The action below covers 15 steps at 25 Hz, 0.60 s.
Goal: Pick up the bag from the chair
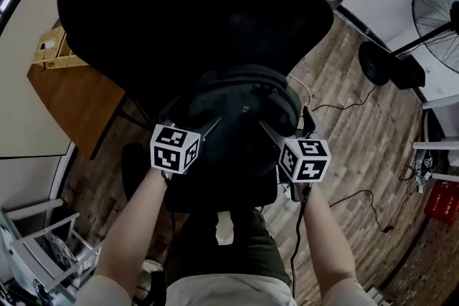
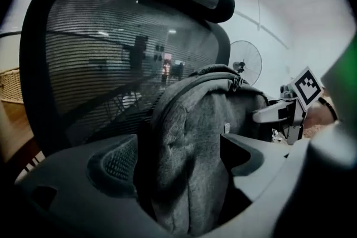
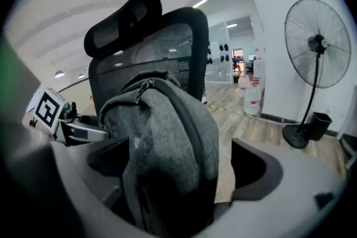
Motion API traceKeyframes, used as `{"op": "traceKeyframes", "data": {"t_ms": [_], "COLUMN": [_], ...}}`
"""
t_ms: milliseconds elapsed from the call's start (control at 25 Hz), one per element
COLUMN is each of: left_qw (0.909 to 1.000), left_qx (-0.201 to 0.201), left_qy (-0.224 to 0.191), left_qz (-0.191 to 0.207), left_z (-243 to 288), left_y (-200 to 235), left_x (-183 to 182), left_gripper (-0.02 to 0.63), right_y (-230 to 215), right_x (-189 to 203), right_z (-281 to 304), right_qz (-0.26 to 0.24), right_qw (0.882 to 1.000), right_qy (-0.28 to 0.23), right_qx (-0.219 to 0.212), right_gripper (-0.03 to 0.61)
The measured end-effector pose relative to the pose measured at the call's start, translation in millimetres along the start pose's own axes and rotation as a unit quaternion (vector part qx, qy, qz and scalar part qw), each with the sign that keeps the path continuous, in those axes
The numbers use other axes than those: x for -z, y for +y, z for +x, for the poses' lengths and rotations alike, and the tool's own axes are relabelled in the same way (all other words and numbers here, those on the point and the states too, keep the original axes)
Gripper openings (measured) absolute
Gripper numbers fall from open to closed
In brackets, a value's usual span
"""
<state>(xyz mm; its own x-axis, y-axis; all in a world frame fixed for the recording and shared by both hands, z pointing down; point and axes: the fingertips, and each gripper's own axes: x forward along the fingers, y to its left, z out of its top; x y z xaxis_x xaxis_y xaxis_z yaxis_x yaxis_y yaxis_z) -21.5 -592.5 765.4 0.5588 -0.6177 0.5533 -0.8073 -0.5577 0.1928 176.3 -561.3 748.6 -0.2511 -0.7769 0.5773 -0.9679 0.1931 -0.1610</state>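
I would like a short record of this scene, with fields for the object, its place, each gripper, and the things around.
object: grey bag, zipper at the top
place: upright on the chair, in front of its mesh backrest
left gripper: jaws apart, one side of the bag between them
right gripper: jaws apart, the other side of the bag between them, with a gap at one jaw
task state: bag not yet lifted
around: standing fan on the wooden floor
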Motion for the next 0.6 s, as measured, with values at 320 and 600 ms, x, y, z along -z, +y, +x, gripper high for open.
{"op": "traceKeyframes", "data": {"t_ms": [320,600], "left_qw": [0.9995,0.9997], "left_qx": [-0.024,0.004], "left_qy": [0.011,0.023], "left_qz": [0.018,0.008], "left_z": [8,-18], "left_y": [12,-8], "left_x": [7,1], "left_gripper": [0.216,0.108], "right_y": [-5,11], "right_x": [13,8], "right_z": [10,-11], "right_qz": [0.062,0.055], "right_qw": [0.998,0.998], "right_qy": [0.002,0.007], "right_qx": [-0.004,-0.009], "right_gripper": [0.399,0.237]}}
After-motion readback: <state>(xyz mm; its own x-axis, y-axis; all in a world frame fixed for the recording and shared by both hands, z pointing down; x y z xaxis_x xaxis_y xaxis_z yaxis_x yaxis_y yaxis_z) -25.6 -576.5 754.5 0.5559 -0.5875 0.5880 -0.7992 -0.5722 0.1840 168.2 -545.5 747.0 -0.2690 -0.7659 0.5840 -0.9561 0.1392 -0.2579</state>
